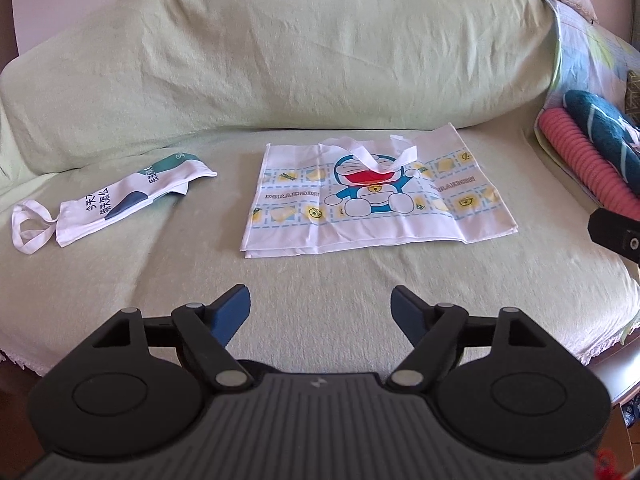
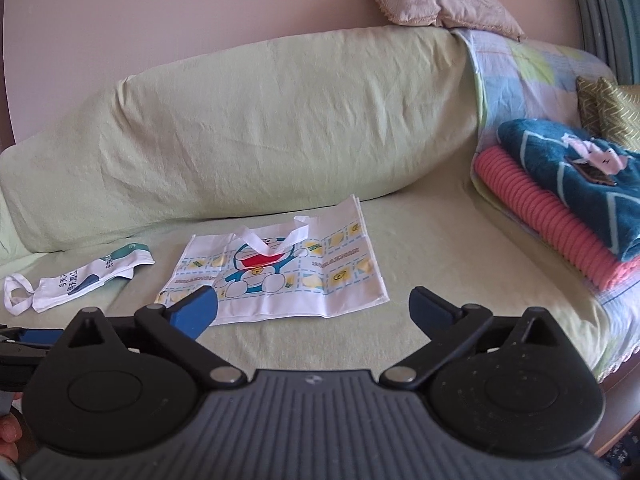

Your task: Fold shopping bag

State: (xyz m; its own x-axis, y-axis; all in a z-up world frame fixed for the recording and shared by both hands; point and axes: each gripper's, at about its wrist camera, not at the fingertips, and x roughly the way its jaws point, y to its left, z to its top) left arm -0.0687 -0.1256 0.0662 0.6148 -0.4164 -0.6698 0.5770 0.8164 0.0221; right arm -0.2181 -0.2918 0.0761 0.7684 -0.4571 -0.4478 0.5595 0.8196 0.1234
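A white shopping bag with a blue cartoon cat print (image 1: 376, 196) lies flat on the green sofa seat, its handles folded down over the print. It also shows in the right wrist view (image 2: 280, 272). My left gripper (image 1: 320, 312) is open and empty, hovering in front of the bag's near edge. My right gripper (image 2: 314, 312) is open and empty, just in front of the bag's near edge; its left finger overlaps the bag's left corner in view. A part of the right gripper (image 1: 616, 232) shows at the left view's right edge.
A second white bag (image 1: 116, 200), folded into a narrow strip, lies to the left; it also shows in the right wrist view (image 2: 80, 280). Folded pink and teal blankets (image 2: 560, 200) are stacked at the right. The sofa back (image 1: 280, 60) rises behind. A cushion (image 2: 436, 0) sits on top.
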